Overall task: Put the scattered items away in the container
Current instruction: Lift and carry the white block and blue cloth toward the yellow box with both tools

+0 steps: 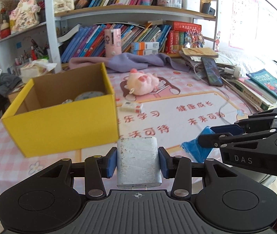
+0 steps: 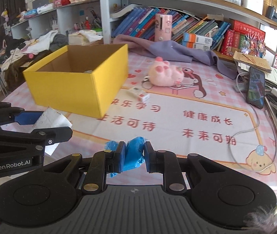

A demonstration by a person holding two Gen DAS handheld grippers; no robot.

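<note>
Left tool (image 1: 138, 160) clamps scuffed white charger (image 1: 138, 161); right tool (image 2: 132, 157) pinches crumpled blue plastic (image 2: 134, 154).

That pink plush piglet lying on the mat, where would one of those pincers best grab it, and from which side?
Probably across the round body of the pink plush piglet, coming down from above. It lies on its back, feet up, so the soft middle is exposed and should squash between the fingers. The yellow box stands to its left and the small white carton lies in front, so a side approach looks more crowded.
</note>
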